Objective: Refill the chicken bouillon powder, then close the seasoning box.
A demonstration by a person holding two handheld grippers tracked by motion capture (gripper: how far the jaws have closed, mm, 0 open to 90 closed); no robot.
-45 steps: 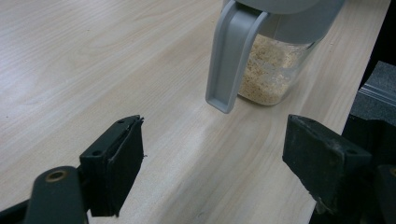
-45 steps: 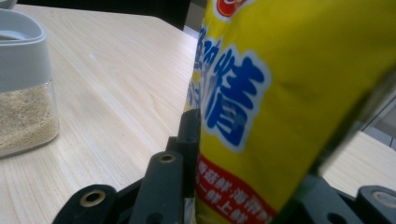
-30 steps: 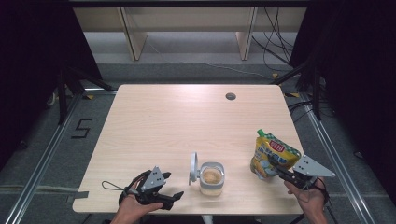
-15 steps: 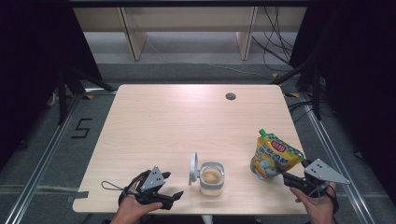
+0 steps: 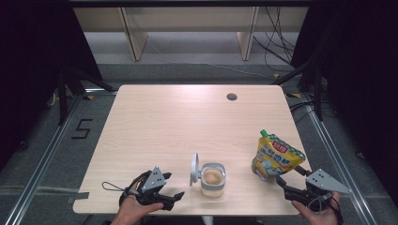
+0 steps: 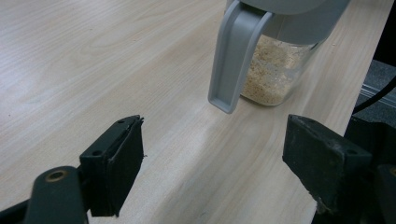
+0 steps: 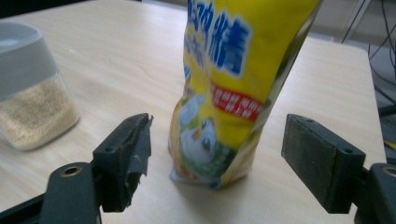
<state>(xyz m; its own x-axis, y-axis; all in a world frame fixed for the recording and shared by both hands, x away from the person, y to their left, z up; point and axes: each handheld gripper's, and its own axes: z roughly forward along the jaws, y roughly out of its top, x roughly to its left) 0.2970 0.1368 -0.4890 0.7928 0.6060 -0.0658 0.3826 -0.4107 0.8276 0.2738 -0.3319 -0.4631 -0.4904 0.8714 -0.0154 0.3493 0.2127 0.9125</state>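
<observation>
A clear jar (image 5: pixel 212 180) with a grey rim holds pale grains (image 6: pixel 271 74) and stands near the table's front edge; its grey lid (image 5: pixel 194 169) is flipped up on the left side. A yellow pouch (image 5: pixel 274 154) with a green spout stands upright to the jar's right. My left gripper (image 5: pixel 172 198) rests open at the front left, its jaws pointing toward the jar, whose lid (image 6: pixel 232 53) hangs just ahead. My right gripper (image 5: pixel 287 183) is open at the front right, a little short of the pouch (image 7: pixel 233 88), which stands free between and beyond the jaws.
The wooden table (image 5: pixel 187 126) has a small round hole (image 5: pixel 232 97) near its far edge. Wooden shelving legs and cables stand on the grey floor beyond. The jar (image 7: pixel 32 88) shows to the left in the right gripper view.
My right gripper has let go of the pouch and drawn back toward the table's front right corner. The pouch stays standing. The left gripper has not moved.
</observation>
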